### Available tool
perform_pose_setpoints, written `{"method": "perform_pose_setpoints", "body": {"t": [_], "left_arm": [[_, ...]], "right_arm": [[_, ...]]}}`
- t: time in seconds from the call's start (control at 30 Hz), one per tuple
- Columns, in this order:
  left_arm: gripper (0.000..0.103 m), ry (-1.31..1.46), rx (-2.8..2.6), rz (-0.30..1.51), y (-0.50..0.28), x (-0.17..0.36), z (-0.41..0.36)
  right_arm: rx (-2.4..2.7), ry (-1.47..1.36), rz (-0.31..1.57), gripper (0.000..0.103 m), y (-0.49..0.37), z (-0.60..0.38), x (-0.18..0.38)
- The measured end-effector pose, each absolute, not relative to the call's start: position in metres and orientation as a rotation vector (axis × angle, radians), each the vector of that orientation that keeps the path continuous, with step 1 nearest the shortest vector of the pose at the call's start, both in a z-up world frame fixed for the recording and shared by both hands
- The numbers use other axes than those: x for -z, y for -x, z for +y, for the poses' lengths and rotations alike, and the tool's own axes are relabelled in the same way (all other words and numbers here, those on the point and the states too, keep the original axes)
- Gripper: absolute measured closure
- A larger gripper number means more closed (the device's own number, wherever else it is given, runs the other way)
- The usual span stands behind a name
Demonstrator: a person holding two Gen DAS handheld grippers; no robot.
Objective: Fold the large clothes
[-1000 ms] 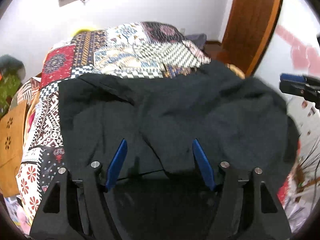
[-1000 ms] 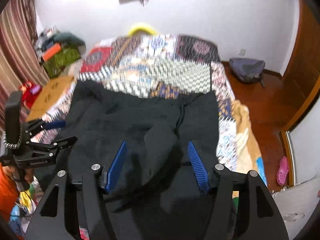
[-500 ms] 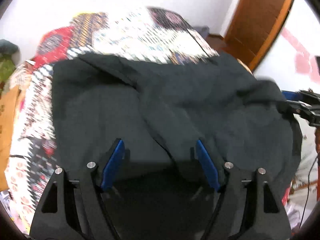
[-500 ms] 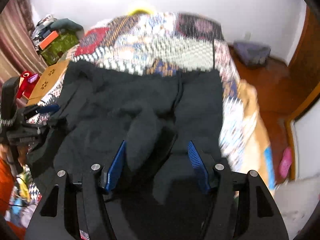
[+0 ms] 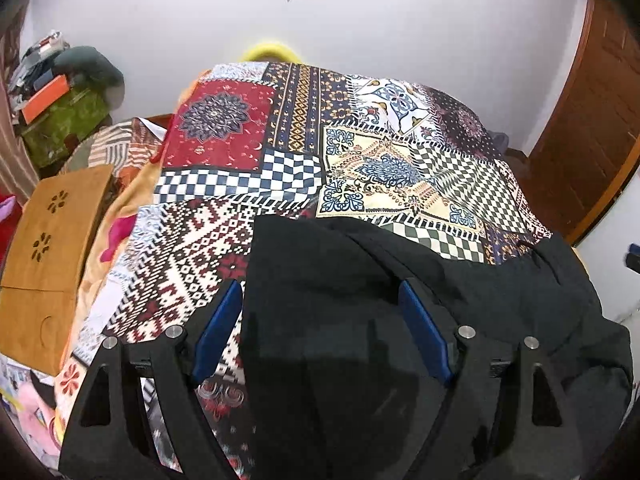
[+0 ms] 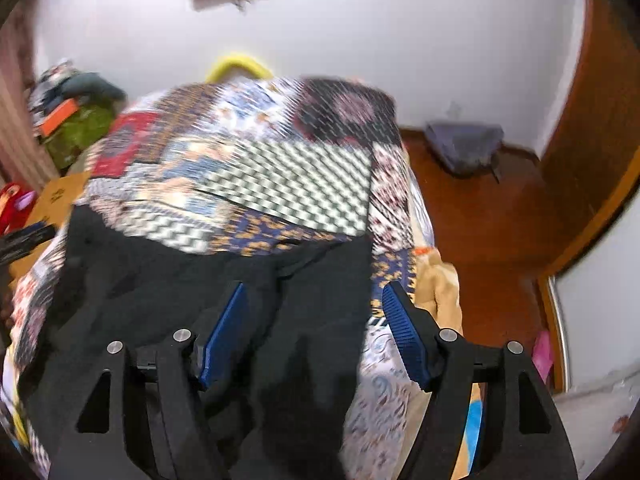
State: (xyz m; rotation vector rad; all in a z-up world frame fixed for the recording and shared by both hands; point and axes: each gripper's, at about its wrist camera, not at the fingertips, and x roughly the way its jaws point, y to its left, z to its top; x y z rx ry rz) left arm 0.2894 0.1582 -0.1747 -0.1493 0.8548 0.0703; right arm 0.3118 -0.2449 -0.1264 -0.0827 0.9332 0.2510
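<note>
My left tool is spread wide over the near left part of the black garment, which lies rumpled on the near end of the bed's patchwork cover. My right tool is also spread wide, above the garment's right edge. Neither grips any cloth. The right view is blurred.

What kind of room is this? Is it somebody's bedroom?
Most likely a bedroom in a home. A bed with a patchwork bedspread fills the middle, a black garment lies on it for folding, and a wooden door and piled belongings stand along the walls.
</note>
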Motion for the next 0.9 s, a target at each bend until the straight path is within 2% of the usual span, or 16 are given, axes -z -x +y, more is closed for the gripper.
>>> {"method": "perform_pose_setpoints", "body": {"t": [0.1,0.23,0.37,0.5,0.6,0.9], "left_arm": [[0.035,0.136,-0.043,0.874,-0.305,0.188,0.154],[0.036,0.057,-0.098,0.902,-0.326,0.213,0.147],[0.035,0.074,-0.171,0.945,-0.348,0.237,0.164],[0.031,0.092,-0.185,1.014,-0.364,0.261,0.174],[0.031,0.089,-0.206,1.013,-0.363,0.258,0.175],[0.031,0.056,-0.172,0.947,-0.316,0.198,0.165]], "right_arm": [[-0.247,-0.009,1.042,0.036,-0.339,-0.257,0.156],[-0.198,-0.077,1.171,0.036,-0.367,-0.271,0.204],[-0.158,-0.083,1.235,0.036,-0.373,-0.284,0.226],[-0.156,-0.087,1.221,0.036,-0.367,-0.288,0.22],[-0.142,-0.074,1.211,0.036,-0.362,-0.287,0.211],[-0.194,-0.035,1.07,0.036,-0.317,-0.279,0.146]]}}
